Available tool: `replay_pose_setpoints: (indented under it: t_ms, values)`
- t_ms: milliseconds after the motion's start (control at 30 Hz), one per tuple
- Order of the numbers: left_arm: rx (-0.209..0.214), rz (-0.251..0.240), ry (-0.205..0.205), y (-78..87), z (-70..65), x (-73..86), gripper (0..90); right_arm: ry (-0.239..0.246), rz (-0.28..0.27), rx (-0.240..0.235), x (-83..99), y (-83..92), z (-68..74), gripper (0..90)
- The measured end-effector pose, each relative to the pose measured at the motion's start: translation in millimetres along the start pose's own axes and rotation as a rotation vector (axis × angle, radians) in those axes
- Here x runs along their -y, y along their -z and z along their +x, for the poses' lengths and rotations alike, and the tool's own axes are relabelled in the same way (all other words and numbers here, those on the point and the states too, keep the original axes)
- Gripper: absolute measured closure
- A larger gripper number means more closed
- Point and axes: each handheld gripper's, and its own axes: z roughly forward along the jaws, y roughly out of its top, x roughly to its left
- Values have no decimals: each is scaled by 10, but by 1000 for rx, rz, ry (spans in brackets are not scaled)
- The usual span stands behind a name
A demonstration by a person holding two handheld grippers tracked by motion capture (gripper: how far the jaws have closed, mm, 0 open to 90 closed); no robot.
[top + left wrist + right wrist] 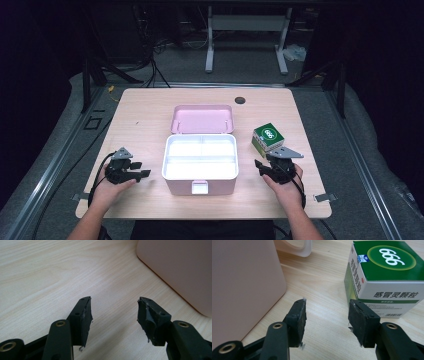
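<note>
High view: a pale wooden desk (145, 115) is seen at frame centre, ringed by grey floor and dark drapes, with a white frame stand (247, 30) at the top. A pink case (200, 162), lid raised, is set mid-desk; a green-and-white box (268, 138) is placed to its right. The left claw (142, 174) is held at lower left, the right claw (259, 165) just below the box.

Left gripper view: the claw (113, 312) is spread over bare woodgrain, the case wall (180, 270) at upper right.

Right gripper view: the claw (327, 313) is spread, nothing pinched; the box (384, 277) is seen at upper right, the case (242, 285) at left.
</note>
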Motion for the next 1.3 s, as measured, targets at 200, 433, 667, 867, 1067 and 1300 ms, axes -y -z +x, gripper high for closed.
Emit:
replay_pose_setpoints:
  t_ms: [200,433,667,867,1067,1300]
  values:
    - [1,0,2,23,2,5,449,4,15,-17,-3,-24,27,487]
    - [0,4,-12,30,-19,-9,448,15,15,-19,-5,-28,46,485]
    - [27,-1,-34,38,-89,-43,449,13,19,-20,-6,-24,39,479]
    - [34,-1,-38,44,-99,-51,448,12,21,-22,-6,-23,42,478]
    - [52,-19,-52,73,-188,-96,446,7,11,-22,-18,-2,53,476]
    - [78,-48,-60,167,-253,-177,449,11,-2,-22,-39,33,82,474]
